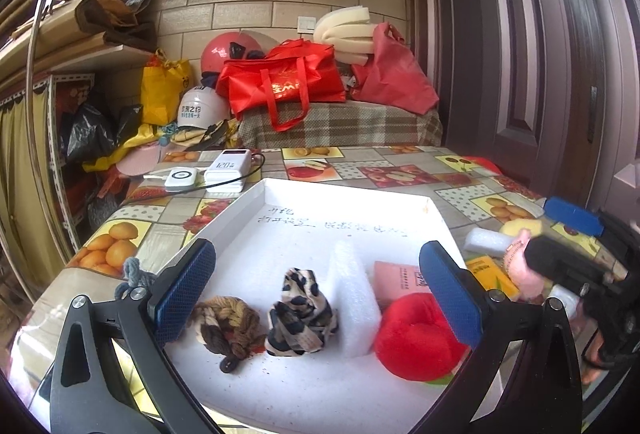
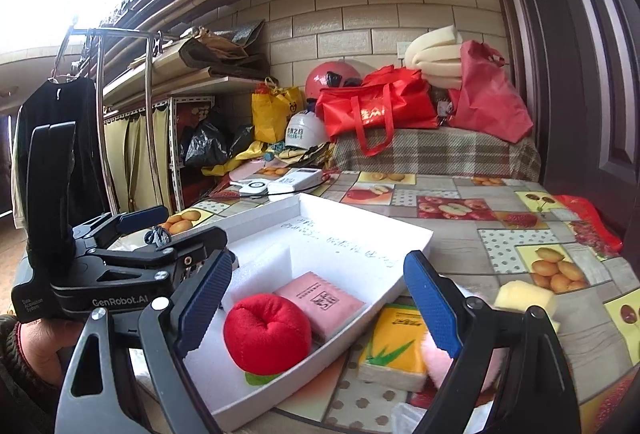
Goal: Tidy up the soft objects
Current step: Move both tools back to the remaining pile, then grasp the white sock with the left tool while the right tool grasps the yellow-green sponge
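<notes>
A white tray (image 1: 344,186) lies on the fruit-print tablecloth. It holds a brown braided rope toy (image 1: 228,330), a leopard-print scrunchie (image 1: 300,318), a white foam block (image 1: 352,302), a pink packet (image 1: 400,282) and a red plush apple (image 1: 416,338). My left gripper (image 1: 318,290) hovers open over the tray's near side, holding nothing. My right gripper (image 2: 320,300) is open and empty above the tray's right edge; the red plush apple (image 2: 266,334) and pink packet (image 2: 320,298) lie below it. A pink plush (image 2: 434,366) sits partly hidden under its right finger.
Right of the tray lie a yellow tissue pack (image 2: 396,342), a yellow sponge (image 2: 524,296) and a small white foam piece (image 1: 486,240). A grey knotted cloth (image 1: 132,272) sits left of the tray. Power banks (image 1: 228,170) rest at the table's far side; bags and helmets pile behind.
</notes>
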A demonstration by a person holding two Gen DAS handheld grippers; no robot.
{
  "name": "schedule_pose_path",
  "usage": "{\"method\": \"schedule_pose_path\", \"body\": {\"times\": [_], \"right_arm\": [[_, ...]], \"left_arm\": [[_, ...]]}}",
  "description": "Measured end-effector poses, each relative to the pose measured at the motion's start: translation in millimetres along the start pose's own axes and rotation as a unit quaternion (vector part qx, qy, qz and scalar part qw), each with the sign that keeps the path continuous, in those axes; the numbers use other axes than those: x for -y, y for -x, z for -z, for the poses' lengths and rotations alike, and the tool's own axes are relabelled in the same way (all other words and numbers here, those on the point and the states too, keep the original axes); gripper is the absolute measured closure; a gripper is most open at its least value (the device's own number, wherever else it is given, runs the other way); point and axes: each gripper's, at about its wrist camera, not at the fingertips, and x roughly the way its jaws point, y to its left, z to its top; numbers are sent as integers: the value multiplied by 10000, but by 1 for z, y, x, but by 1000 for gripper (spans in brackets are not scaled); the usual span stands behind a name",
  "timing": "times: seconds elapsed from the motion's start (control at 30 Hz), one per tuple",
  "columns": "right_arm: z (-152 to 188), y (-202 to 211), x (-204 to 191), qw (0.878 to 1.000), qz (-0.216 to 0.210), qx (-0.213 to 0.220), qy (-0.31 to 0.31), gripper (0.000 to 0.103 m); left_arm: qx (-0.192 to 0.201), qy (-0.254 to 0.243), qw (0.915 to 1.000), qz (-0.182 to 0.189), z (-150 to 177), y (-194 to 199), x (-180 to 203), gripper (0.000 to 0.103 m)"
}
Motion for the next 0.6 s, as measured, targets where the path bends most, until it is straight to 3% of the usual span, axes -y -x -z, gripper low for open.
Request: {"method": "schedule_pose_path", "body": {"times": [0.2,0.37,0.47,0.6], "right_arm": [[0,38,40,9962,694,482,210,15],[2,65,118,9837,1645,540,-492,15],[8,70,165,9779,1737,167,-1148,15],[18,67,190,9785,1362,-526,-1458,15]], "left_arm": [[25,-47,9995,307,0,6,9,0],[107,-397,9953,873,1,21,42,0],[-120,-836,9854,1476,3,23,80,0],[-668,-1800,9611,1983,13,14,138,0]]}}
